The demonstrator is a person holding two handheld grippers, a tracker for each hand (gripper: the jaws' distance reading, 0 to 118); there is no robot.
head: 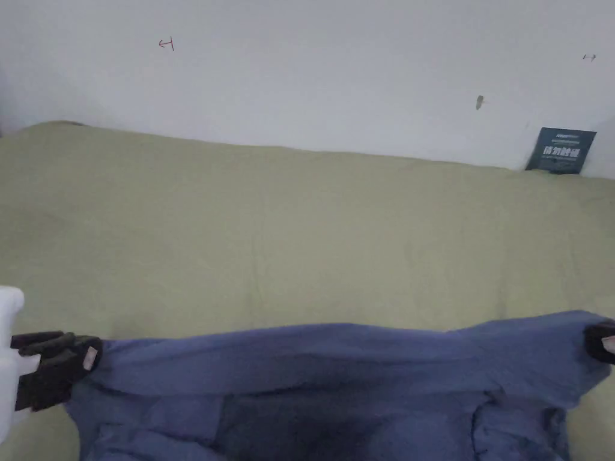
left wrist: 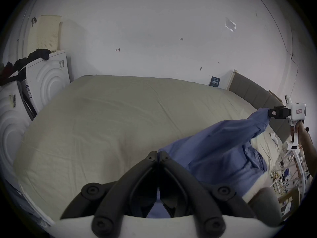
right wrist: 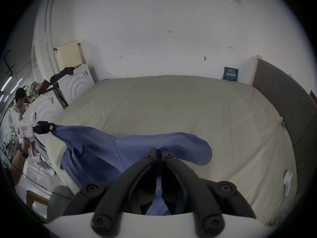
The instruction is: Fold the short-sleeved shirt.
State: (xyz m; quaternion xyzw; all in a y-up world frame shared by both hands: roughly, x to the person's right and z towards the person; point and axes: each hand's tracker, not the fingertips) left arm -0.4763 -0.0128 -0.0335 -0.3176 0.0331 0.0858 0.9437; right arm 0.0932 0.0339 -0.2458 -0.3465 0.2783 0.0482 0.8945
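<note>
Head view is showing the blue short-sleeved shirt point(head: 336, 372) being held stretched above the near edge of the bed point(head: 300, 240), its top edge pulled into a nearly straight line while the rest is hanging down toward the person. The left gripper point(head: 90, 358) is pinching one end of that edge at the bed's near left side, and the right gripper point(head: 600, 342) is pinching the other end at the bed's near right side. Each gripper's own view is showing its jaws pressed together with blue cloth caught between them, so both are holding firmly.

Judging by this, the folding itself is not yet begun: no crease or doubled layer is lying on the bed, and the shirt is only being spread wide, still bunched and wrinkled below the held line. What is left seems to be nearly everything: laying the shirt flat on the bed's open middle, smoothing it, then bringing in the sleeves and sides and doubling the body. A small dark card point(head: 561, 150) is leaning against the wall at the bed's far right corner, well apart from the work.
</note>
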